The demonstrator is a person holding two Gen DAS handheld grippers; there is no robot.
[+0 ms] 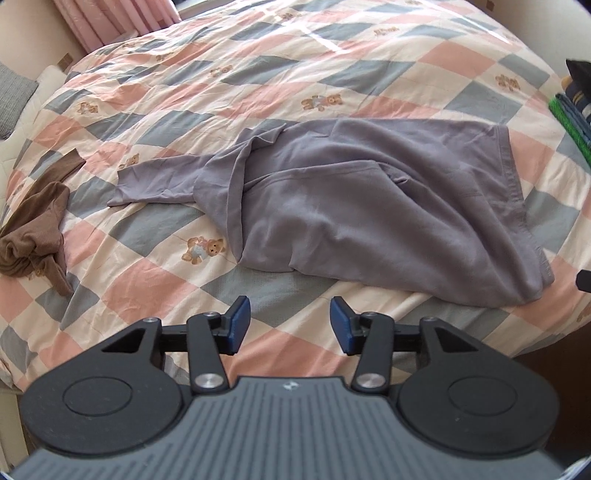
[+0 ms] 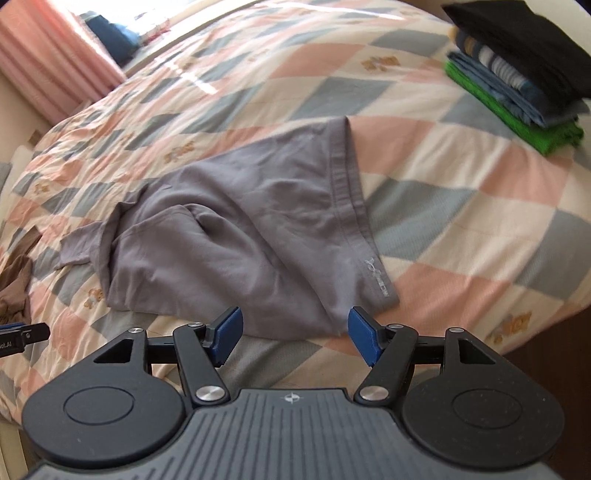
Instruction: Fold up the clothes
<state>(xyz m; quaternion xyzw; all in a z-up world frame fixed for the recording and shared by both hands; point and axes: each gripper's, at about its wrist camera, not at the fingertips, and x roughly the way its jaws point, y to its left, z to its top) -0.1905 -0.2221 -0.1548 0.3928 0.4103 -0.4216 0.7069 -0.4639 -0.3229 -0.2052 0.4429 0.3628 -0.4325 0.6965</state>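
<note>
Lying rumpled on the checked quilt [image 1: 155, 266], the grey shirt [image 1: 369, 206] sits just beyond the left gripper [image 1: 290, 325] and right gripper [image 2: 295, 334], both jaws spread, empty.

In the left wrist view the stack of folded clothes [image 1: 576, 107] is cut by the right edge, so only a green and a blue layer and a dark corner show, and the brown garment [image 1: 35, 229] runs out of the frame at the left edge. In the right wrist view the same brown garment [image 2: 14, 288] is mostly cut off at the left edge, and the small print on the hem of the grey shirt [image 2: 375, 277] is too blurred to read. The sleeve of the grey shirt [image 2: 79, 247] is partly hidden under its own folds, and the blue thing near the pink curtain [image 2: 114, 35] is too blurred to tell what it is.
</note>
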